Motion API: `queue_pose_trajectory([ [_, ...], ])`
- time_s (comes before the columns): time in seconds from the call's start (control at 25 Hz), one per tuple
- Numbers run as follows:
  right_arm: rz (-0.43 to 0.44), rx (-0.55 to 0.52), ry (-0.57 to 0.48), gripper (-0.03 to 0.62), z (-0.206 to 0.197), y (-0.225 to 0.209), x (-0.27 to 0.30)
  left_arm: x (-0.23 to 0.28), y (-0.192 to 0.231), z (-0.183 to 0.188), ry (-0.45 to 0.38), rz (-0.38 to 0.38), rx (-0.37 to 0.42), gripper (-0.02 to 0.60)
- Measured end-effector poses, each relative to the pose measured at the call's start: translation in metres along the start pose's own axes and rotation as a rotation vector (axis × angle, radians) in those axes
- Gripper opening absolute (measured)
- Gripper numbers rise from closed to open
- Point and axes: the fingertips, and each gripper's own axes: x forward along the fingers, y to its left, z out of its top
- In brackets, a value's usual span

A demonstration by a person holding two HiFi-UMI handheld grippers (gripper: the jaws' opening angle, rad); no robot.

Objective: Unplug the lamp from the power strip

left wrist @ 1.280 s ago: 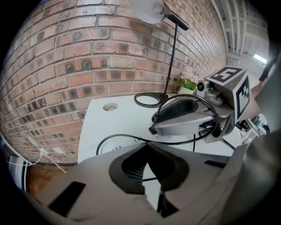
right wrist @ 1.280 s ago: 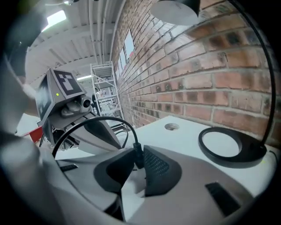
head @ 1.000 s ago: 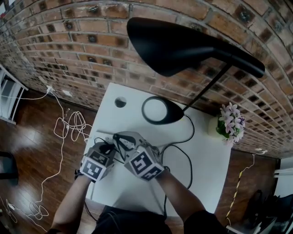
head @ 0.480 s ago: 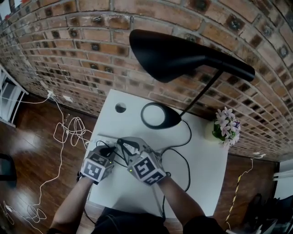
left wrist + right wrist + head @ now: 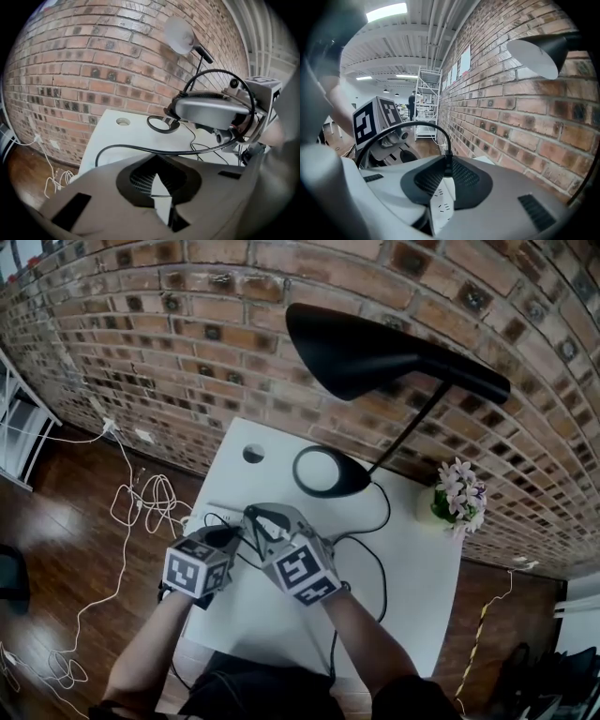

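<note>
Two grippers meet at the lower middle of the head view, over the near left part of a white table [image 5: 412,587]. The right gripper [image 5: 255,517] points toward the upper left of that frame, and its own view shows its jaws clamped on the white strip [image 5: 440,206], which runs out between the pads with its slots facing up. At the strip's far end the black plug [image 5: 447,165] sits in a socket, not pulled. From it the cord [image 5: 412,123] arches up and over to the left of that view, toward the marker cube of the left gripper [image 5: 232,534]. The left gripper's view shows its pads nearly together with a white sliver in the narrow gap, possibly the strip's edge. Whether the pads press on it is unclear. The cord crosses that frame just beyond the jaw tips. The black lamp [image 5: 375,352] stands at the table's far side, its round base at the frame's middle and its shade at the top against the brick wall [image 5: 141,343]. Flowers [image 5: 459,491] stand at the table's right. White cables [image 5: 141,502] lie on the wooden floor [image 5: 56,549] at the left.
</note>
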Motion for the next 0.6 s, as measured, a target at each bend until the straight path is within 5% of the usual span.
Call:
queue_pose_trajectory([
  [0.6,-0.053,-0.092,-0.011,0.055,0.048,0.017,-0.005,-0.068,-0.009,0.022,-0.130,0.012,0.068,-0.002],
])
